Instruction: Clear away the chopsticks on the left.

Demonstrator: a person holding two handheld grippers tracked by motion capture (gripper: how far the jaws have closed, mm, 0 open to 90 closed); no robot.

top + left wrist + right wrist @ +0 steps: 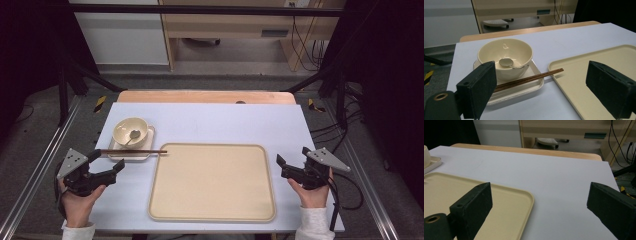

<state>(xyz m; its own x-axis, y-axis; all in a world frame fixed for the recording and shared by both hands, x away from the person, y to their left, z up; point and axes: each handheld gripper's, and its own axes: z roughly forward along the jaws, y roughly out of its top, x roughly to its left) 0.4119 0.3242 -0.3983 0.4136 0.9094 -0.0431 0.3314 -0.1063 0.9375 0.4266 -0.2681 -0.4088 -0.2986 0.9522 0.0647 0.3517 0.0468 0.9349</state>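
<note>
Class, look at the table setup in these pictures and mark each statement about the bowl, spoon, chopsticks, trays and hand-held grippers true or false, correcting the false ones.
1. The spoon lies inside the bowl. True.
2. The bowl stands on the large tray. False: it stands on the small tray to the left of the large one.
3. The chopsticks lie across the small tray, their tips reaching the large tray's rim. True.
4. The left hand-held gripper is shut on the chopsticks. False: its jaws are open and hold nothing.
5. The right hand-held gripper is open, at the right of the large tray. True.
6. The large tray holds a cup. False: nothing lies on it.
</note>
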